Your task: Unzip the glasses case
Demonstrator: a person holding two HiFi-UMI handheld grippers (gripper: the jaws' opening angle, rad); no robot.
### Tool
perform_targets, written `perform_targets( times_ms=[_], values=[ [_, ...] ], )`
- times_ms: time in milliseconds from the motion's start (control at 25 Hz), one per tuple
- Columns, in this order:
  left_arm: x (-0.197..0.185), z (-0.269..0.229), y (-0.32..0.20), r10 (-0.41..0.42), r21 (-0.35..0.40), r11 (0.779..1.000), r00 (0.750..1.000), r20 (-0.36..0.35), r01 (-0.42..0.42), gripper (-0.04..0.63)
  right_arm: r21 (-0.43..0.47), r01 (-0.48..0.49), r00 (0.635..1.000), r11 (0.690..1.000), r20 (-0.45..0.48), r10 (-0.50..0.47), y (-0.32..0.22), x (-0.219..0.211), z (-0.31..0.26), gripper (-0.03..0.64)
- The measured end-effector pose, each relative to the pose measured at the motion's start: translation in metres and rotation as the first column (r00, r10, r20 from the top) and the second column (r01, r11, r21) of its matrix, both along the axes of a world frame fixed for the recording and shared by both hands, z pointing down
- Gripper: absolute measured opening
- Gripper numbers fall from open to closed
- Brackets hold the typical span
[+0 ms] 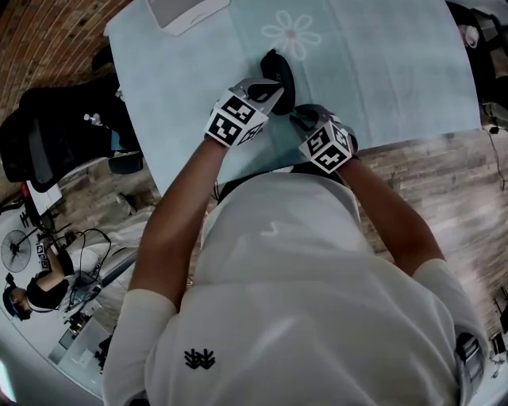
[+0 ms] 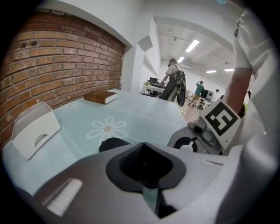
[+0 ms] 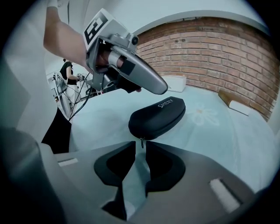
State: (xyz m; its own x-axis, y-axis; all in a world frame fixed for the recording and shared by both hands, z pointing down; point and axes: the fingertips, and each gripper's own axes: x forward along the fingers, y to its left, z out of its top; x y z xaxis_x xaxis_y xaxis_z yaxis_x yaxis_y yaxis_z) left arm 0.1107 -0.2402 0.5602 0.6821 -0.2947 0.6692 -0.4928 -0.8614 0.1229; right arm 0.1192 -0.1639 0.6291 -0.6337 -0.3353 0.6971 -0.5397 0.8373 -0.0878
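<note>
Our left gripper (image 2: 143, 151) holds its jaws pressed together close above the black glasses case (image 3: 157, 116), which lies on the pale blue tablecloth (image 1: 381, 71). Our right gripper (image 3: 141, 146) has its jaws slightly apart. The case's zipper pull (image 3: 141, 142) hangs right at the gap between their tips.

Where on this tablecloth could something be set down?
Bare: right of the glasses case to the tablecloth edge; left of it, below the white stand. Crowded: the near edge, where the left hand-held gripper and right hand-held gripper sit at the case.
</note>
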Motion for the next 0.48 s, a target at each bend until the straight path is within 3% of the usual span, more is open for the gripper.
perform_targets(
  times_ms=[240, 480],
  values=[
    [0.008, 0.013, 0.0, 0.028, -0.007, 1.0, 0.999, 0.04, -0.028, 0.055, -0.015, -0.028, 0.999, 1.0, -0.018, 0.027, -0.007, 0.0, 0.005, 0.049],
    [0.006, 0.025, 0.001, 0.048, 0.002, 0.999, 0.997, 0.062, -0.049, 0.055, -0.029, -0.026, 1.0, 0.999, -0.009, 0.026, -0.01, -0.002, 0.004, 0.005]
  ],
)
